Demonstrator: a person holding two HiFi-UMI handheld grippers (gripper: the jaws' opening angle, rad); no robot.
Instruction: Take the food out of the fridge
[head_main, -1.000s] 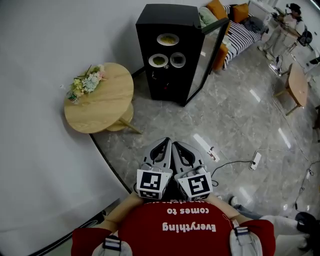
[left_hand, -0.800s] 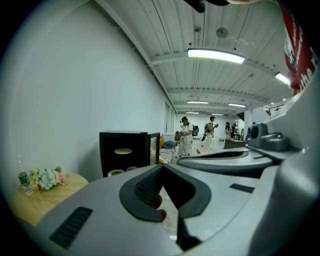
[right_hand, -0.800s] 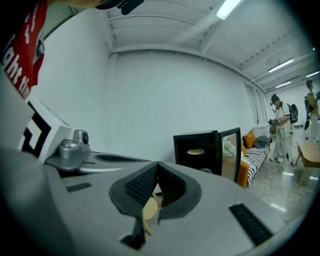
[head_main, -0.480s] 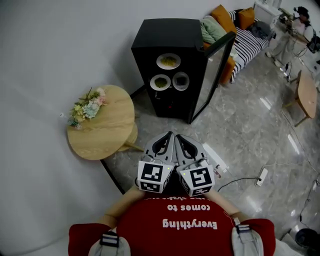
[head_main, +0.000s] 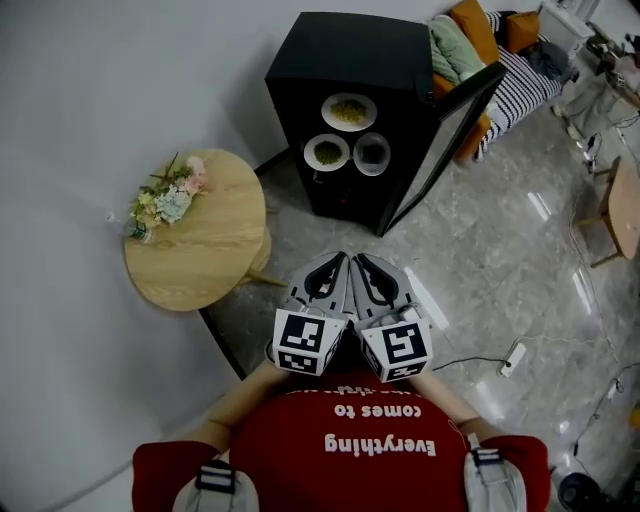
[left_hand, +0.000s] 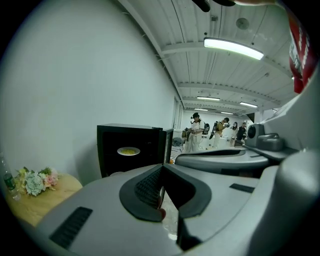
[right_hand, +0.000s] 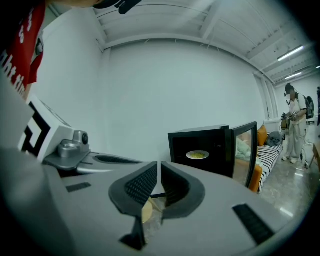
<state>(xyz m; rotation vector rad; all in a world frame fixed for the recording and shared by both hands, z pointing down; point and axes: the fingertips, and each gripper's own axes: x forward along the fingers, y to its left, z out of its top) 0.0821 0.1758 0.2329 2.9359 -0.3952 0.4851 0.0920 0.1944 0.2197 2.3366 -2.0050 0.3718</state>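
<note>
The black fridge (head_main: 350, 110) stands against the wall with its glass door (head_main: 455, 130) swung open to the right. Inside it, a plate of yellow food (head_main: 349, 110) sits on an upper shelf. Below are a plate of green food (head_main: 326, 152) and a bowl (head_main: 371, 153). My left gripper (head_main: 337, 264) and right gripper (head_main: 360, 264) are side by side in front of my chest, pointing at the fridge, well short of it. Both are shut and hold nothing. The fridge (left_hand: 131, 150) and its upper plate (left_hand: 128, 151) show beyond the left gripper (left_hand: 162, 171); the same plate (right_hand: 197, 155) shows past the right gripper (right_hand: 159, 169).
A round wooden table (head_main: 205, 245) with a bunch of flowers (head_main: 160, 198) stands left of the fridge. A couch with orange cushions (head_main: 495, 45) is behind the door. A power strip and cable (head_main: 512, 355) lie on the floor to the right. People (left_hand: 196, 131) stand far back.
I have walked toward the fridge, which now looks nearer and more centred. The two grippers have stayed together in front of my chest, both shut.
</note>
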